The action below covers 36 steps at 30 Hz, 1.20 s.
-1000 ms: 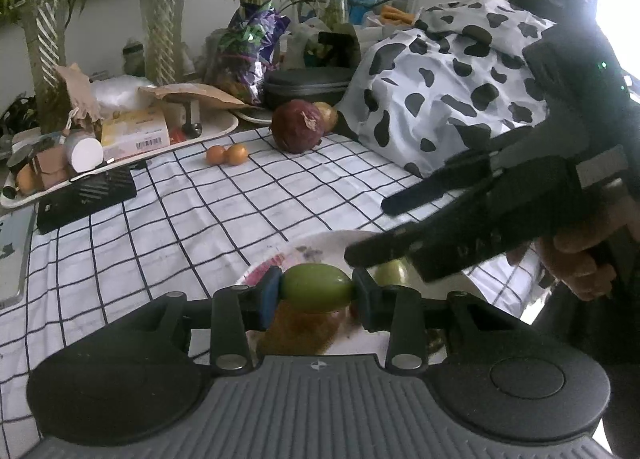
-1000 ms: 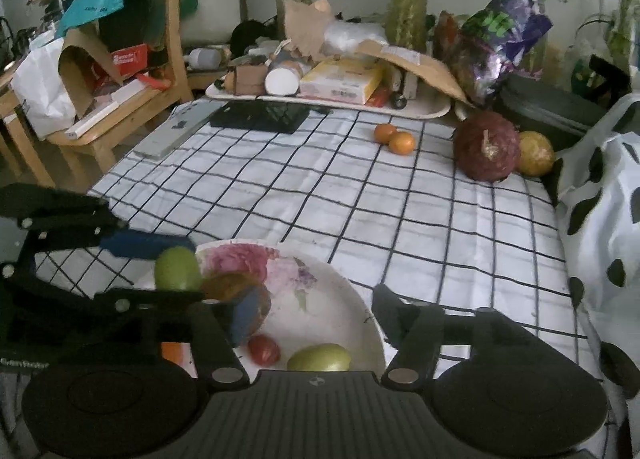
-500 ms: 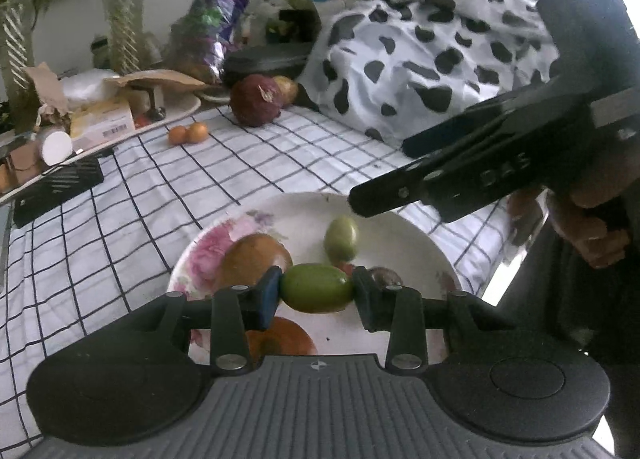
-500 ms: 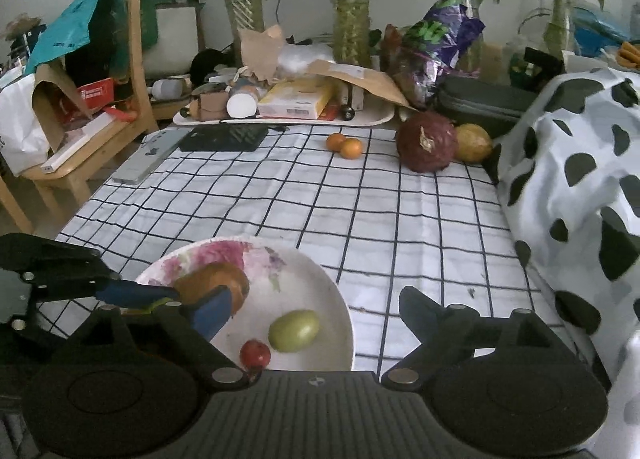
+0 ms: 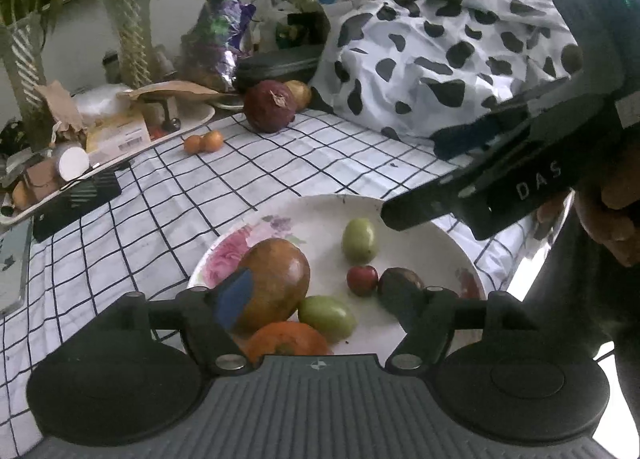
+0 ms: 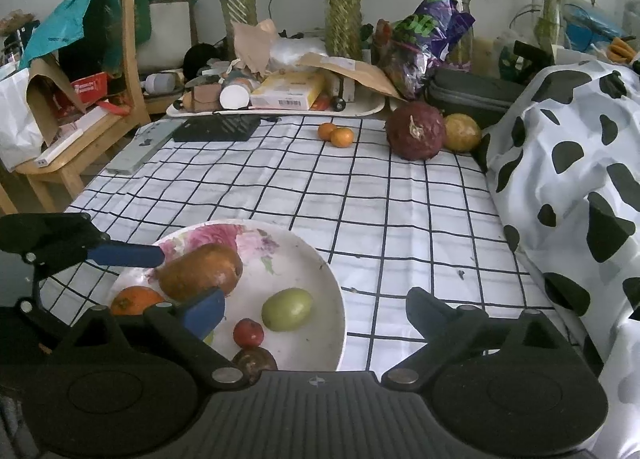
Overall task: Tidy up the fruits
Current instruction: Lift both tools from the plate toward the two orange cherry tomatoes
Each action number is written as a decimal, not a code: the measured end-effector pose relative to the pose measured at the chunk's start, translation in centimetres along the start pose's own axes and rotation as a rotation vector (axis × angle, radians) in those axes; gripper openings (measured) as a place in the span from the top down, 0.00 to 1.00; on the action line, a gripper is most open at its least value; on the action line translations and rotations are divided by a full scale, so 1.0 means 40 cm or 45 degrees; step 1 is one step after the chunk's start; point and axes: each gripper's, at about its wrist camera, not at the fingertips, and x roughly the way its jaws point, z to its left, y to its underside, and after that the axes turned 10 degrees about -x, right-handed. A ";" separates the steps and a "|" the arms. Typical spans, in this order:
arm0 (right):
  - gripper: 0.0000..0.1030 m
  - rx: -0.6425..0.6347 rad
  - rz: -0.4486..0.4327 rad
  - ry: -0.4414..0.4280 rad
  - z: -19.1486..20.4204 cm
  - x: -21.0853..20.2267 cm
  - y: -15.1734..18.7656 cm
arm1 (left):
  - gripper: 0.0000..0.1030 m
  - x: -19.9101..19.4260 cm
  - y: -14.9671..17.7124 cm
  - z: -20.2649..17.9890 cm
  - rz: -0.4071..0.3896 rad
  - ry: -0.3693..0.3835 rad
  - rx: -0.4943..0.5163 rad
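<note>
A white flowered plate (image 5: 420, 219) (image 6: 336, 299) holds a brown mango (image 5: 276, 279) (image 6: 200, 271), an orange fruit (image 5: 286, 341), a small red fruit (image 5: 362, 280), a dark fruit (image 5: 400, 283) and two green fruits. One green fruit (image 5: 326, 315) lies on the plate between the opening jaws of my left gripper (image 5: 320, 301); the pads do not touch it. The other green fruit (image 5: 359, 240) (image 6: 287, 309) lies further in. My right gripper (image 6: 314, 309) (image 5: 420, 179) hovers over the plate's right side, jaws still opening, holding nothing.
Two small oranges (image 6: 336, 135), a dark red round fruit (image 6: 416, 131) and a yellow fruit (image 6: 462, 132) sit at the checked tablecloth's far end. A cluttered tray (image 6: 280, 111) and plant vases stand behind. A cow-print cloth heap (image 6: 580, 179) fills the right. A wooden chair (image 6: 80, 147) stands left.
My left gripper's jaws have spread and let go of the green fruit, which now rests on the plate beside the mango. The right gripper's jaws have widened too.
</note>
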 end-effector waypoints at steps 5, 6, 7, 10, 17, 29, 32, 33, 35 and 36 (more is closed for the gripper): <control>0.03 0.017 0.015 0.011 -0.003 0.000 0.005 | 0.32 -0.023 -0.001 0.007 -0.021 -0.019 -0.044; 0.03 0.018 0.019 0.008 -0.003 0.000 0.007 | 0.32 -0.026 -0.002 0.009 -0.021 -0.022 -0.052; 0.01 0.017 0.024 0.005 -0.001 0.000 0.008 | 0.32 -0.028 -0.002 0.012 -0.020 -0.026 -0.064; 0.00 -0.005 0.043 0.017 0.011 0.000 0.013 | 0.32 -0.033 -0.002 0.024 -0.011 -0.049 -0.098; 0.00 0.005 0.058 0.033 0.024 -0.005 0.019 | 0.32 -0.039 0.004 0.048 0.003 -0.100 -0.136; 0.00 -0.018 0.083 0.051 0.035 0.008 0.017 | 0.32 -0.032 0.007 0.056 0.016 -0.130 -0.148; 0.00 -0.016 0.083 0.058 0.034 0.008 0.017 | 0.32 -0.030 0.005 0.057 0.012 -0.132 -0.146; 0.00 -0.015 0.082 0.060 0.033 0.009 0.017 | 0.32 -0.029 0.004 0.058 0.010 -0.133 -0.146; 0.00 -0.014 0.081 0.068 0.032 0.009 0.017 | 0.32 -0.029 0.002 0.057 0.005 -0.135 -0.146; 0.00 -0.012 0.080 0.072 0.032 0.009 0.017 | 0.32 -0.028 0.000 0.055 0.002 -0.136 -0.145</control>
